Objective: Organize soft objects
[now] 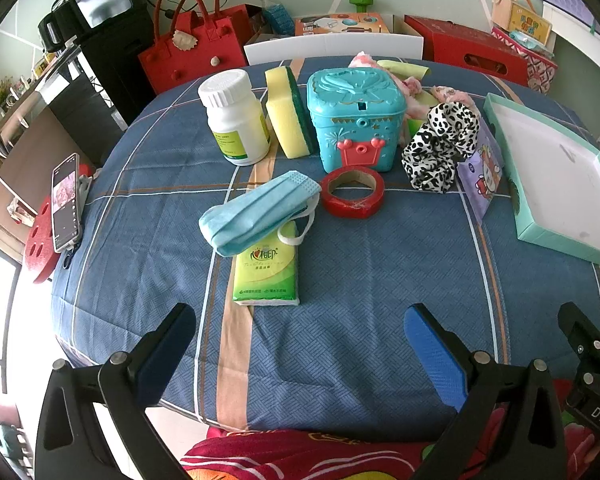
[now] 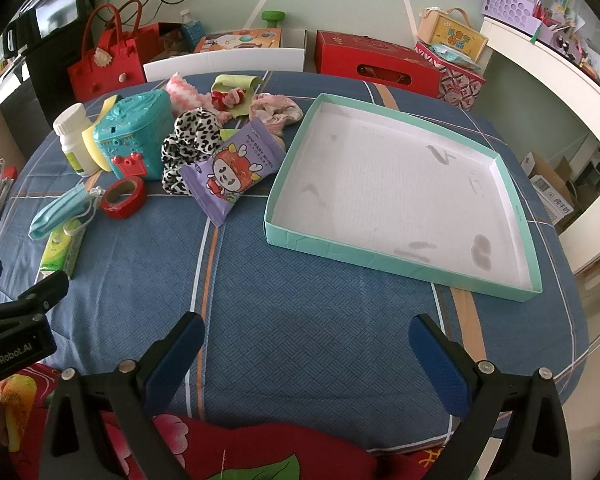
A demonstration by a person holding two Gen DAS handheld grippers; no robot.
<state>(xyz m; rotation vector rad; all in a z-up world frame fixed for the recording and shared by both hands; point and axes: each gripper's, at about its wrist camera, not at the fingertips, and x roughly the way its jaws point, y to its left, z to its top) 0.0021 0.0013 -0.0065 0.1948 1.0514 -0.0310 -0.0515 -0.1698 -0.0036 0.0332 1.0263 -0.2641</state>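
Blue face mask (image 1: 256, 208) lies across green tissue pack (image 1: 267, 276), mid tabletop (image 1: 380, 264), w/ leopard scrunchie (image 1: 440, 148) & purple wipes pack (image 2: 232, 168) just beside teal tray (image 2: 400, 256). Left tongs (image 1: 300, 344) & right tongs (image 2: 306, 354) both spread apart, holding nothing, at near edge.

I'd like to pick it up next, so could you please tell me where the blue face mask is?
In the left wrist view, the blue face mask lies left of centre, draped over the green tissue pack, beside the red tape roll.
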